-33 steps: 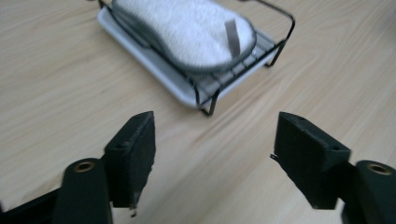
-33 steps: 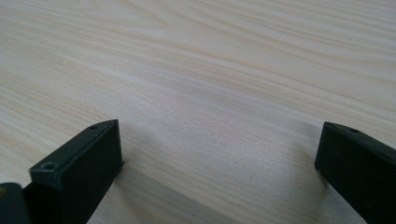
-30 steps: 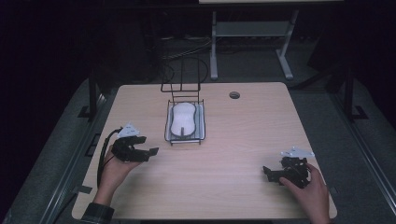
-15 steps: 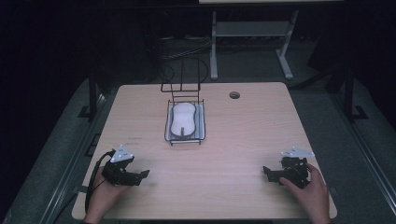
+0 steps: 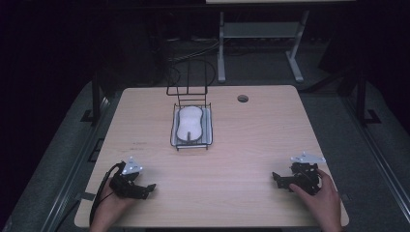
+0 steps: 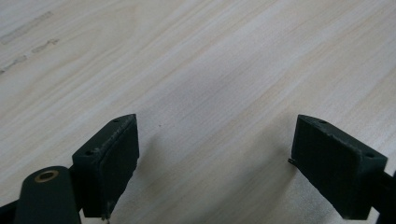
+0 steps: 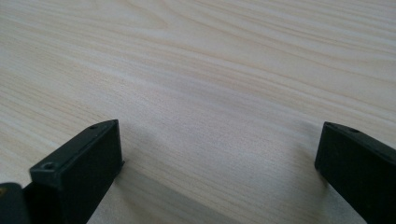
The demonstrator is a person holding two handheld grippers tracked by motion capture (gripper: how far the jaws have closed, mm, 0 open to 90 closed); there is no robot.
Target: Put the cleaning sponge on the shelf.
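Note:
A black wire rack (image 5: pixel 172 136) stands at the table's far middle and holds a white oblong object (image 5: pixel 189 124) on a tray. My left gripper (image 5: pixel 148 189) rests low on the wooden table (image 5: pixel 241 150) near the front left corner, pointing right. Its jaws have just been opening and stand wide apart, with bare wood between them in the left gripper view (image 6: pixel 215 140). My right gripper (image 5: pixel 275 179) lies near the front right corner and points left. It is open too, with only wood between its fingers (image 7: pixel 219 140).
A round cable hole (image 5: pixel 242 98) sits at the table's back right. A cable (image 5: pixel 99 198) trails from the left gripper over the front left edge. Behind the table are a metal stand's legs (image 5: pixel 295 67) and dark floor.
My left hand has drawn back from beside the rack toward the front left corner and sunk to the tabletop. The right hand has not moved.

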